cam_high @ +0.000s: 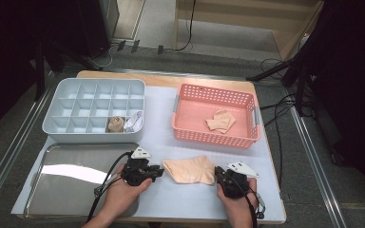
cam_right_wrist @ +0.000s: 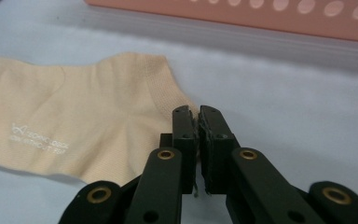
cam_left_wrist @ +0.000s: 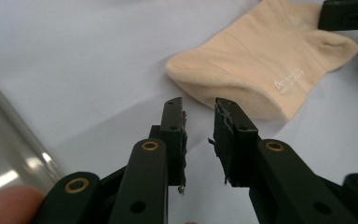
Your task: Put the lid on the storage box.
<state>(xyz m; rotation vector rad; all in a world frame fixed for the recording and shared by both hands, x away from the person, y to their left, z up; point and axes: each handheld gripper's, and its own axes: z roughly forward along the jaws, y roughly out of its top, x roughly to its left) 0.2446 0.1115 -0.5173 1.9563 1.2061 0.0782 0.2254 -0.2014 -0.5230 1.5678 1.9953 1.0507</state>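
Each hand holds a black gripper: the left gripper (cam_high: 158,172) and the right gripper (cam_high: 217,175) carry a grey three-cornered plate on top and trail a black cable. Their black jaws have brass-coloured rivets, small screws and ragged dark pads. The forearms are bare.

Grey carpet floor (cam_high: 313,156), wooden shelving (cam_high: 247,14) behind, trailing cables (cam_high: 278,111), dark surroundings

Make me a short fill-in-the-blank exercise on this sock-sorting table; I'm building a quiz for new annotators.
1. The flat beige sock lies between the two ____.
2. The pink basket holds another beige ____.
3. The left gripper has its jaws ____, nothing between them.
4. The metal tray sits in front of the grey ____ box.

Missing words: grippers; sock; open; compartment
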